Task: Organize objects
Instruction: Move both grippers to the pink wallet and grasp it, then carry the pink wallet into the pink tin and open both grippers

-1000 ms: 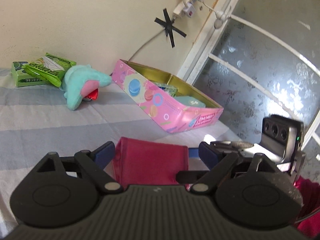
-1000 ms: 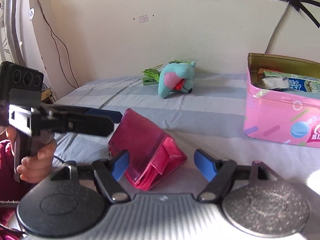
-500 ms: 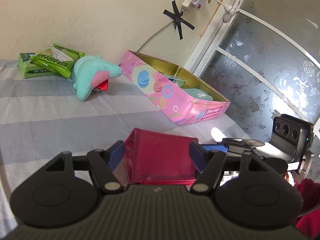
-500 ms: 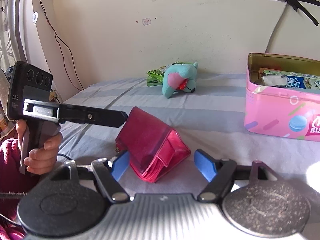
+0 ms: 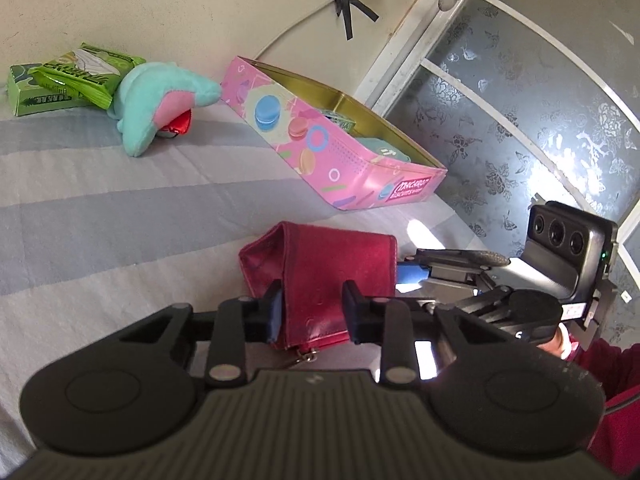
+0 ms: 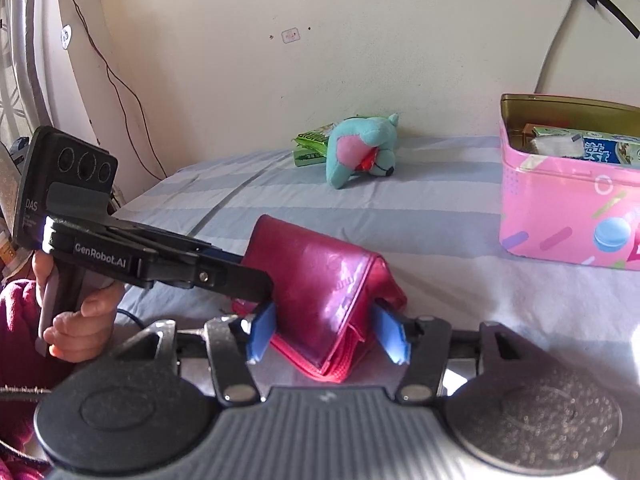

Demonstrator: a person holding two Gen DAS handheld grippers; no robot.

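The open pink biscuit tin with the gold inside already holds some cartons, so part of the sorting looks done. Left out on the grey-and-white striped bed sheet are 3 things: the folded magenta leather wallet, the teal-and-pink plush toy and the green snack packets by the wall.

The wallet stands tent-like at the near side of the bed, and both tools are on it. The left gripper has just closed, and its black fingers clamp one end of the wallet. The right gripper has also been closing; its blue pads bracket the open, layered end and seem to press it, though the far pad's contact is partly hidden.

The tin sits well apart, to the right in the right wrist view, with bare sheet between (a clear carry path, I judge). Its raised wall must be cleared. The 2 tools crowd each other closely, and the frosted glass partition stands just behind the tin.
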